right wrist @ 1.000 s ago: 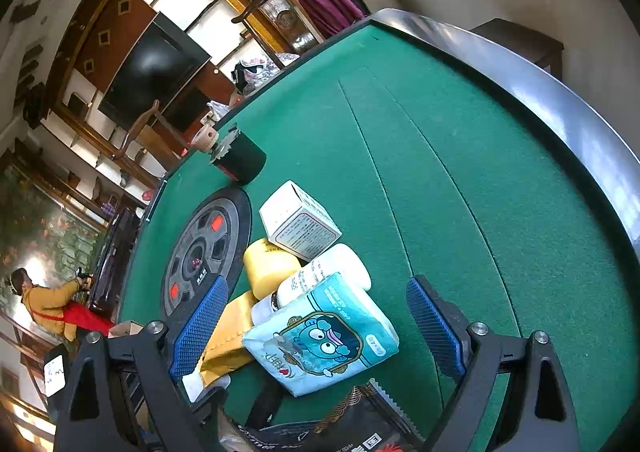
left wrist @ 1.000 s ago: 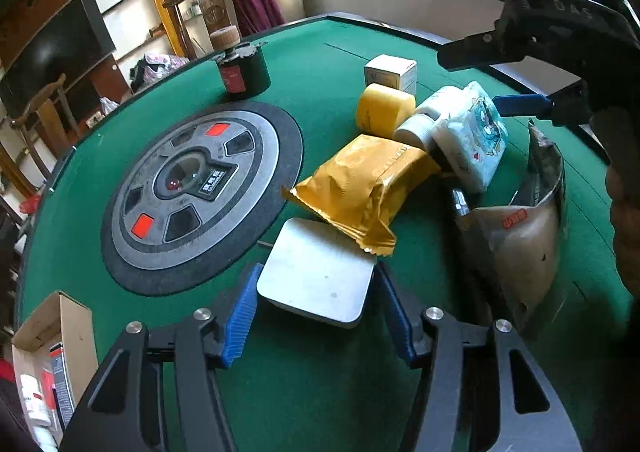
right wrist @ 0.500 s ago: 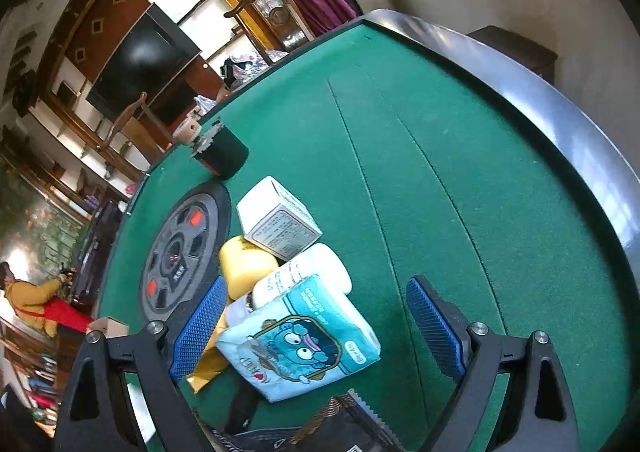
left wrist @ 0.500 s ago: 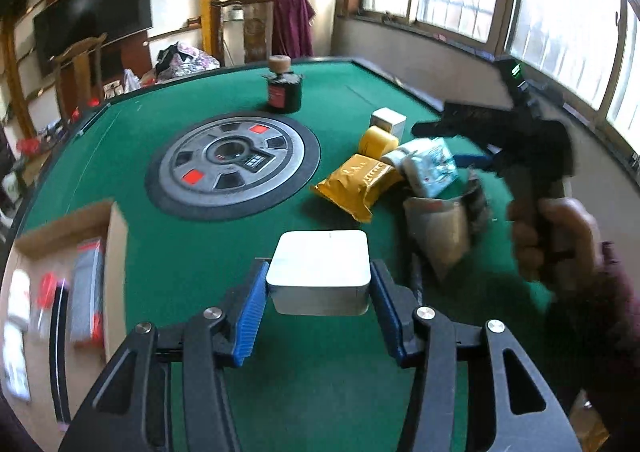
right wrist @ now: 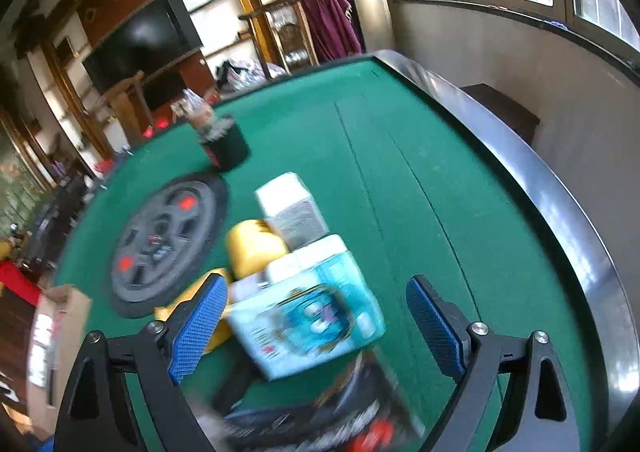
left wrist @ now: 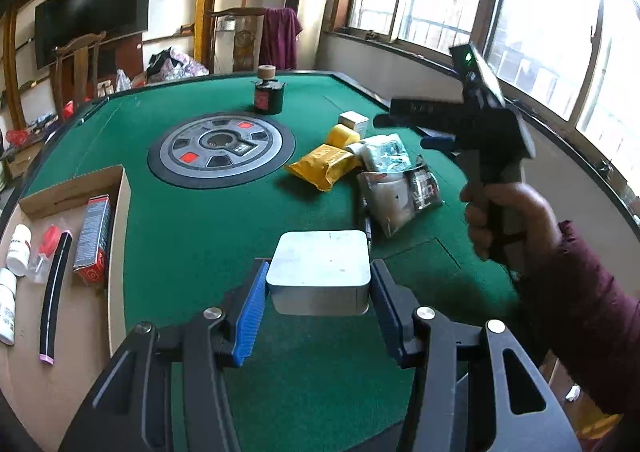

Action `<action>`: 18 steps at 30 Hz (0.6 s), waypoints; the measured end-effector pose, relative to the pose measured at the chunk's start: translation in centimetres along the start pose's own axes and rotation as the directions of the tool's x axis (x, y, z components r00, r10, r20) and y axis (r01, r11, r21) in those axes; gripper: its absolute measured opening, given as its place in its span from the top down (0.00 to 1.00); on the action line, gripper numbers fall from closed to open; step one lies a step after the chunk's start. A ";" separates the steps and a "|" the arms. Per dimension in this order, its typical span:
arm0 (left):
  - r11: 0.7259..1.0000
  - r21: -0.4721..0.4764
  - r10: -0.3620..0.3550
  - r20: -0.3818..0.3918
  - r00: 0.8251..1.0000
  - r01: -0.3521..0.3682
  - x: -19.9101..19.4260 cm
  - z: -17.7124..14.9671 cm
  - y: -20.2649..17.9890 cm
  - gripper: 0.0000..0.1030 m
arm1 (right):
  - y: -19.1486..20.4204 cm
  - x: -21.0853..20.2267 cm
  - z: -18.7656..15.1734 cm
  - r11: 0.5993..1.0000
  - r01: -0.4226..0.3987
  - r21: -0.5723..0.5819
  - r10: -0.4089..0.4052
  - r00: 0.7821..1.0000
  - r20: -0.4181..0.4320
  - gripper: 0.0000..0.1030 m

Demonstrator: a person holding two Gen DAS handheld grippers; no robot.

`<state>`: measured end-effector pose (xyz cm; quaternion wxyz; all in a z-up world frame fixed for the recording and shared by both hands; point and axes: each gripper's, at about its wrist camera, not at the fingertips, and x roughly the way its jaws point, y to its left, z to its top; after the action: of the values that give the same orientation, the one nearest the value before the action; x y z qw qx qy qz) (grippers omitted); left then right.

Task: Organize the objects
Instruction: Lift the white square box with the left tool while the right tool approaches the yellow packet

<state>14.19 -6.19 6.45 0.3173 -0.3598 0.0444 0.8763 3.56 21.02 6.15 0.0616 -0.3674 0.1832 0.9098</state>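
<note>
Sitting clamped between left fingers [left wrist: 250,308]: white box [left wrist: 320,272].

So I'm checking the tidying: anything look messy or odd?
Yes: the yellow padded pouch, blue-printed tissue pack and crumpled clear plastic bag lie jumbled, overlapping, on the green felt table.

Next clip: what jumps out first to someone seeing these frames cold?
The white square box clamped in the left gripper fills the foreground. Behind it, on the green table, lies a clutter pile led by a yellow pouch, with the open right gripper poised over its blue tissue pack. A cardboard tray sits left.
</note>
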 end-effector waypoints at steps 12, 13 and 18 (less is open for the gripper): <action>0.993 -0.007 -0.120 0.000 0.993 0.120 -0.5 -2.5 -0.4 0.52 | 7.2 0.8 0.1 0.940 -0.336 0.057 0.340 0.908 -0.246 0.07; 0.992 -0.005 -0.130 0.005 0.992 0.130 -0.6 -2.6 -0.3 0.52 | 7.8 1.6 -0.2 0.929 -0.360 0.086 0.369 0.886 -0.281 0.07; 0.988 -0.028 -0.149 0.031 0.988 0.150 -1.3 -2.8 0.9 0.52 | 9.2 4.7 -0.7 0.965 -0.249 0.087 0.264 0.909 -0.323 0.07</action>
<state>16.04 -8.51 5.13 0.3772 -0.3543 -0.0006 0.8557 -1.61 12.14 5.09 -0.0823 -0.4867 0.2572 0.8308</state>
